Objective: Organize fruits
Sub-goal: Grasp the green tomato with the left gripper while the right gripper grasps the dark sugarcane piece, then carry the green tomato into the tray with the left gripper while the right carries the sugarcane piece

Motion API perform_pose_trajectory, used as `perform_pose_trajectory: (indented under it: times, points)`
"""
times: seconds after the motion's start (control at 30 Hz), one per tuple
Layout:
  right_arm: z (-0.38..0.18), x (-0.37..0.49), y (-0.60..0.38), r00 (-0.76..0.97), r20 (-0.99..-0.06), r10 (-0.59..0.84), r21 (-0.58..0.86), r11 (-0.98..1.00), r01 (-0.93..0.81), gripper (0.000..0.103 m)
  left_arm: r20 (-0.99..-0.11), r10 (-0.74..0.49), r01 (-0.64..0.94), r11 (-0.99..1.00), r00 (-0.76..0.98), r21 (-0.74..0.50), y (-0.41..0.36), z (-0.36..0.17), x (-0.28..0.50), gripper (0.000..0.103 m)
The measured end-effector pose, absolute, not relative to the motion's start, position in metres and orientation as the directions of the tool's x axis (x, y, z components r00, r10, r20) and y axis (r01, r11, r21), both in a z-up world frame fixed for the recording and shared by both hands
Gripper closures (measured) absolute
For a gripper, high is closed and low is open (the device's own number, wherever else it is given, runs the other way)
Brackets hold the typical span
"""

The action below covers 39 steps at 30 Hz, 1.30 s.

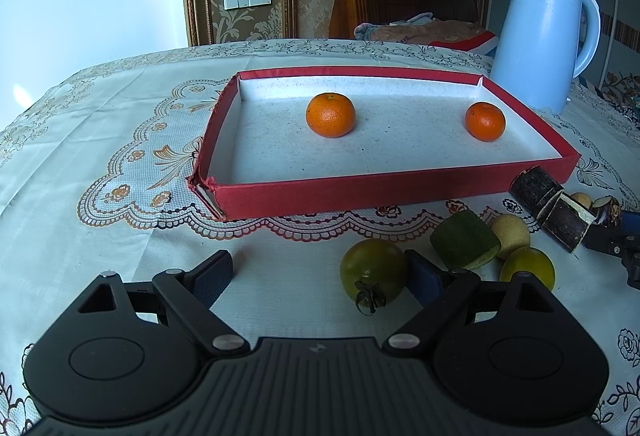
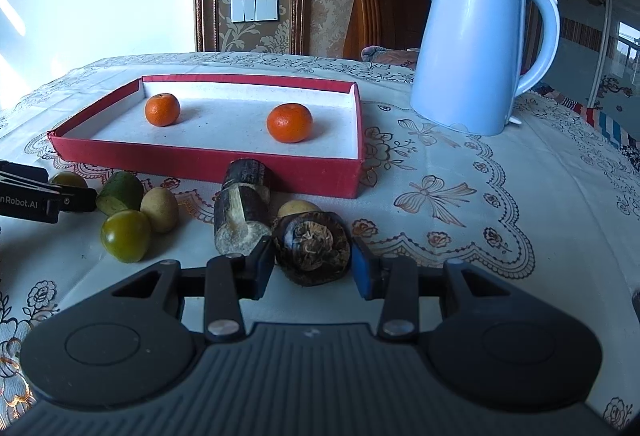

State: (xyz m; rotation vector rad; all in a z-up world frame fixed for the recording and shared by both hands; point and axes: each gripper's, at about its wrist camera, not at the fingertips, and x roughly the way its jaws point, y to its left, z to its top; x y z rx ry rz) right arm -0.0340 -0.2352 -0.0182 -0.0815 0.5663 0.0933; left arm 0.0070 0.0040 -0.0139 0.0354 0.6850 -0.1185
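Between the right gripper's [image 2: 313, 264] narrowed fingers sits a dark sugarcane stub [image 2: 312, 250], gripped, just before the red tray [image 2: 208, 162]. Left gripper [image 1: 320, 276] hovers wide beside a green tomato [image 1: 372, 272]. Two oranges [image 1: 330, 115] lie in the tray on a lace tablecloth [image 2: 460, 196], near a blue kettle [image 2: 476, 48].

Left gripper [image 1: 320, 276] jaws wide (empty) — right gripper [image 2: 313, 268] jaws clamped.

table [image 2: 500, 204] | red tray [image 2: 208, 166]; kettle [image 2: 472, 52]; green fruits [image 2: 125, 235]; cane pieces [image 2: 240, 212]

Two low wrist views, shared tray [image 1: 304, 196]
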Motion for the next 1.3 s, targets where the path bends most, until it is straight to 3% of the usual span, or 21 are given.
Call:
perform_pose_trajectory:
  times: [0.03, 0.3, 0.6, 0.77, 1.3]
  points:
    - [-0.018, -0.034, -0.236, 0.841, -0.537, 0.063, -0.049, 0.993, -0.105, 0.064, -0.631, -0.103, 0.125, 0.992, 0.769, -0.011, 0.004, -0.013, 0.006, 0.012]
    - [-0.016, -0.037, -0.241, 0.856, -0.515, 0.054, -0.032, 0.996, -0.082, 0.064, -0.607, -0.132, 0.195, 0.980, 0.784, 0.039, -0.009, -0.012, -0.002, 0.047]
    - [-0.016, -0.038, -0.241, 0.859, -0.509, 0.051, -0.026, 0.997, -0.075, 0.064, -0.597, -0.153, 0.230, 0.972, 0.788, 0.055, -0.014, -0.012, -0.007, 0.066]
    - [-0.015, -0.040, -0.239, 0.866, -0.498, 0.041, -0.036, 0.997, -0.068, 0.064, -0.590, -0.150, 0.236, 0.969, 0.793, 0.070, -0.016, -0.012, -0.009, 0.071]
    - [-0.010, -0.051, -0.243, 0.901, -0.434, 0.021, -0.040, 0.998, -0.042, 0.065, -0.559, -0.146, 0.208, 0.977, 0.816, 0.048, -0.009, -0.007, -0.012, 0.072]
